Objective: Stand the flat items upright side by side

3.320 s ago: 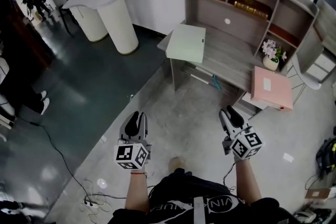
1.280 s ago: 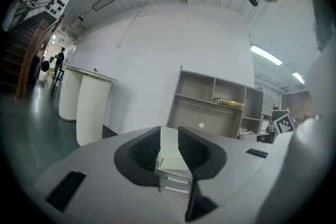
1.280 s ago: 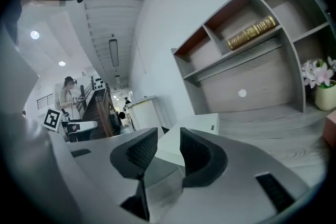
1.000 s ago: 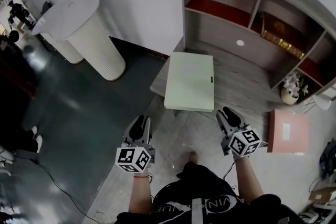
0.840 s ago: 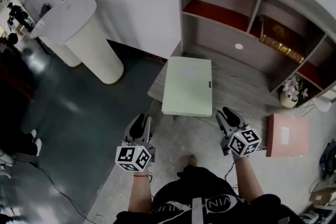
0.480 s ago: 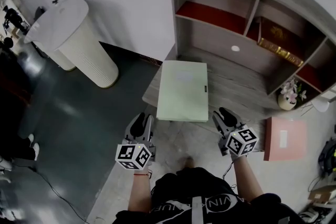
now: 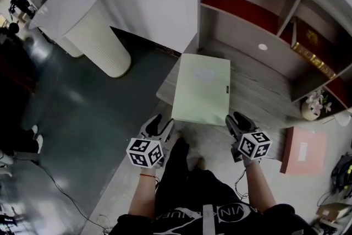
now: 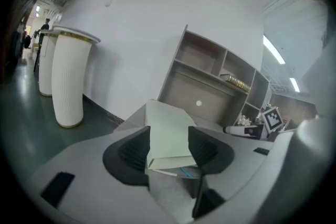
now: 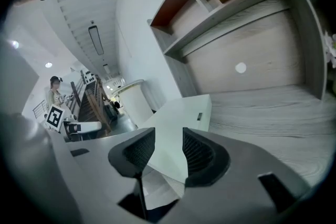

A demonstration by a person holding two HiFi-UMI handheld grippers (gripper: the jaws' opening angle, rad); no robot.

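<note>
The green folder (image 7: 202,88) lies flat on the bench (image 7: 258,91), in front of the shelf unit (image 7: 247,8). Its long axis runs straight away from us, from the bench's front edge toward the back panel. Its near short edge appears to jut a little past that front edge, which leaves the two near corners free to reach.

We hold the left tongs (image 7: 159,123) just off the near left corner and the right tongs (image 7: 234,118) just off the near right corner, so the folder's short edge spans the gap between our hands. Neither hand is clearly nearer; both sit just short of the edge and point forward and slightly down along the folder's length.

Both pairs of jaws have just been opening, and both stand apart, released, with nothing clamped. Each gripper view shows a near corner of the folder framed between the pads, but the pads do not press on it.

We judge that the coming move depends on this symmetry: each hand goes forward onto its own corner, and then the near edge is lifted so the folder tips up about its far short edge.

The pink folder (image 7: 303,150) lies flat well apart to the right, nearer the right tongs. We cannot tell what carries it.
</note>
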